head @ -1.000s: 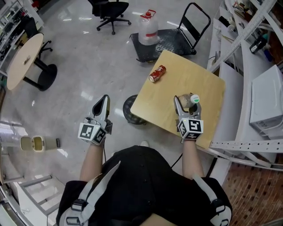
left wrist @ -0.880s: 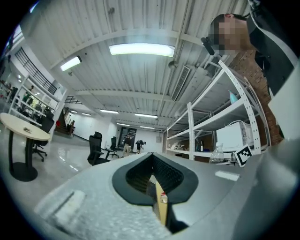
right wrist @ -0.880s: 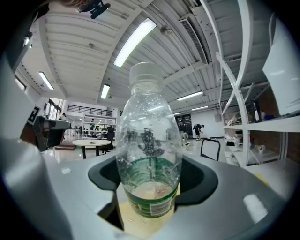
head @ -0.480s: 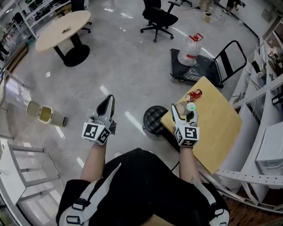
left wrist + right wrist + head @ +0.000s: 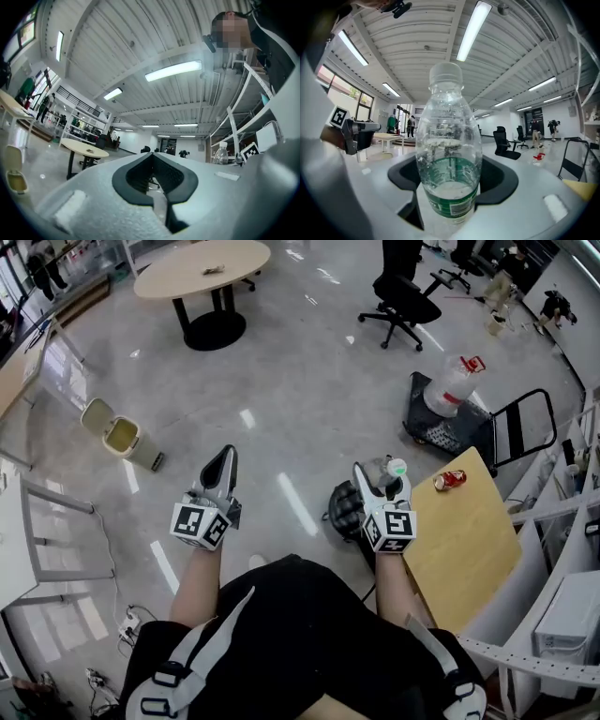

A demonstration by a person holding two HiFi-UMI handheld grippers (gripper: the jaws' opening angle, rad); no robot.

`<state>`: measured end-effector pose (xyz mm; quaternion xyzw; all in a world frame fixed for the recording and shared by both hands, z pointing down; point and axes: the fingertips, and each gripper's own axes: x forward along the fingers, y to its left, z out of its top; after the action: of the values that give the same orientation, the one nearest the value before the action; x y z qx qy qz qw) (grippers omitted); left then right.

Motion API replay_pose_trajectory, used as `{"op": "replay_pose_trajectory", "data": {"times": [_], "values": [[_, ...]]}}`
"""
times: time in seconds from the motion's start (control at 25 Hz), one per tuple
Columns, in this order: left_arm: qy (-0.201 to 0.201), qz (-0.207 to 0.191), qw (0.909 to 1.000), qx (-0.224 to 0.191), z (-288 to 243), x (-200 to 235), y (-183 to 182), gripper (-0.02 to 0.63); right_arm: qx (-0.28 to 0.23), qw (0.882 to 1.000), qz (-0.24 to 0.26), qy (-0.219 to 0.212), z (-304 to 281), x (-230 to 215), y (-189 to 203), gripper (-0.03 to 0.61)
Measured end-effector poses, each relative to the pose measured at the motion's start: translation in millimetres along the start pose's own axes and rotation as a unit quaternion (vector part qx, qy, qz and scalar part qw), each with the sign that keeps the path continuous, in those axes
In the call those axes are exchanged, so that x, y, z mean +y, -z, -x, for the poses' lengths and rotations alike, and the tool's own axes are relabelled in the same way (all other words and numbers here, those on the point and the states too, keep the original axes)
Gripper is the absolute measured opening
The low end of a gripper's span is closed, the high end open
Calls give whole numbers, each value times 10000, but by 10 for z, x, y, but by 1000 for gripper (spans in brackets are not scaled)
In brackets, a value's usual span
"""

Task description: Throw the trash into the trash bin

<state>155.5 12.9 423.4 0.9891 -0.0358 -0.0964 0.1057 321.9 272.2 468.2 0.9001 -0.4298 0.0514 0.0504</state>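
**A:** What could go wrong from here?

**B:** Nearest first; the right claw (image 5: 380,479) holds the clear bottle (image 5: 447,154) upright by its lower body, jaws spread wide around it. The plastic is smooth and round, so I'd judge that a quick swing could tip it or let it slide out. The left claw (image 5: 223,457) is pressed together and empty, so it is not set to catch a slip.

**A:** And the target?

**B:** The trash bin (image 5: 139,451) stands on the floor well apart, ahead to the left, lid up. Its mouth looks small from here; let go too early and the bottle may miss and roll away over the glossy floor.

**A:** Anything in the way?

**B:** The floor between looks bare. Cables (image 5: 122,634) lie by the person's feet on the left and could catch a step; a white frame (image 5: 47,521) edges that side too. A red can (image 5: 450,480) lies on the wooden bench (image 5: 464,549) at right, not yet binned. Farther off, the cart (image 5: 469,432) with its water jug (image 5: 450,385), an office chair (image 5: 403,306) and a round bench (image 5: 202,263) all sit clear of the route.
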Motion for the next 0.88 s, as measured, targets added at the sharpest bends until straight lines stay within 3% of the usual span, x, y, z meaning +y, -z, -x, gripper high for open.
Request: {"op": "replay_pose_trajectory", "data": {"times": [0.36,0.6,0.88], "values": [[-1265,-401,9912,-11,994,943,-361,0,-83,9896,372,-1390,-770,1436,-195,328],[-2097,-348,9769,-222,1848,1490,-527,0,-176,9730,518,-2241,-1054,2471,-250,328],[-2823,-475,9579,-219,2510,1828,-616,0,-179,9506,668,-3026,-1215,3238,-300,328]]}}
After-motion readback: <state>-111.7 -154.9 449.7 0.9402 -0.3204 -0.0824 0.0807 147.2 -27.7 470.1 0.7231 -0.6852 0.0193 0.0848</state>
